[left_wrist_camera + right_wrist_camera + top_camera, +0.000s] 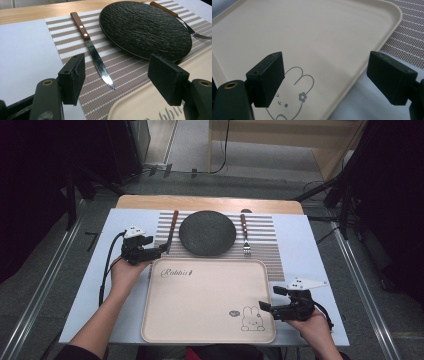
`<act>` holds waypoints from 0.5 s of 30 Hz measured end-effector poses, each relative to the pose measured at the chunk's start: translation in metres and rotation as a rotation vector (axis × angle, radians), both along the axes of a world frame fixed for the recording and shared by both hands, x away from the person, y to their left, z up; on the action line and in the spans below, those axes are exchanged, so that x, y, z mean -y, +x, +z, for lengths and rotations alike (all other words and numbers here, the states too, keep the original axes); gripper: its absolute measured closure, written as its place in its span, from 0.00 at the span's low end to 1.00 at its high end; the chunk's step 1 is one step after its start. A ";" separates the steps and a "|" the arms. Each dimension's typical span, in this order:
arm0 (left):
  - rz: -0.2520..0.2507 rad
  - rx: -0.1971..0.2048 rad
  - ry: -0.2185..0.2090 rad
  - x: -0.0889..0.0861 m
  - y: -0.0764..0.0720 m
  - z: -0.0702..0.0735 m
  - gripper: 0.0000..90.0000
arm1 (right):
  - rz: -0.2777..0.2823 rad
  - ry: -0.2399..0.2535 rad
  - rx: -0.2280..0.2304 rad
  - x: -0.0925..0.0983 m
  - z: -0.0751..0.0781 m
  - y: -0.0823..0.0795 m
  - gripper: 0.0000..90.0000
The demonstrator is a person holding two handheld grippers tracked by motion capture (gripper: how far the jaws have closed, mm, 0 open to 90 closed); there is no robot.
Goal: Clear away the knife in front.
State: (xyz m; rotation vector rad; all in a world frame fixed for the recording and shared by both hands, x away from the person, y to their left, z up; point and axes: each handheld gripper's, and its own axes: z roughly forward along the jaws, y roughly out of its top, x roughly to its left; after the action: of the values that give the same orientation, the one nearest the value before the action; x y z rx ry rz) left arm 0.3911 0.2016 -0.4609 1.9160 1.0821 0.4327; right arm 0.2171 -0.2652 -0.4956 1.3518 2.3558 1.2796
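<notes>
Jaws gape wide on my left gripper [116, 80] over the steel wooden-handled knife [90, 47]; right gripper [325, 80], equally wide, crops the beige rabbit-printed tray [332, 30].

Matt, woven and polished surfaces on a wood-edged table

The plate [146, 28] at 12 o'clock looks like dark, rough stone with a ridged, matt face; the placemat [120, 72] under it is a coarse woven cloth in brown and white stripes. The knife [92, 48] has a glossy metal blade with a serrated edge and a smooth reddish wooden handle set with metal rivets; the fork [186, 23] at 1 o'clock matches it in shiny metal and wood. The tray [312, 32] at 6 o'clock appears to be smooth cream plastic with a soft sheen. The table [210, 202] shows pale wood at its far edge under a matt, paper-like sheet [25, 50].
</notes>
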 end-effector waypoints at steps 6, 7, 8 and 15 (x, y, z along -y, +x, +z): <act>0.014 -0.001 0.015 0.004 0.013 -0.003 0.33 | 0.001 0.000 0.000 0.000 0.000 0.000 0.15; 0.016 -0.003 0.017 0.005 0.015 -0.003 0.33 | 0.001 -0.001 0.000 0.000 0.000 0.000 0.15; 0.018 -0.002 0.026 0.006 0.016 -0.004 0.33 | 0.001 0.000 0.001 0.000 0.000 0.000 0.15; 0.035 0.004 0.045 0.013 0.029 -0.010 0.33 | 0.003 -0.001 0.001 0.000 0.000 0.000 0.15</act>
State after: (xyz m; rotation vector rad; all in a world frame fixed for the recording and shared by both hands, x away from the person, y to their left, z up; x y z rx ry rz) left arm 0.4205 0.1890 -0.4705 1.9375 1.1128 0.4840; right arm 0.2175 -0.2649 -0.4958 1.3469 2.3587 1.2796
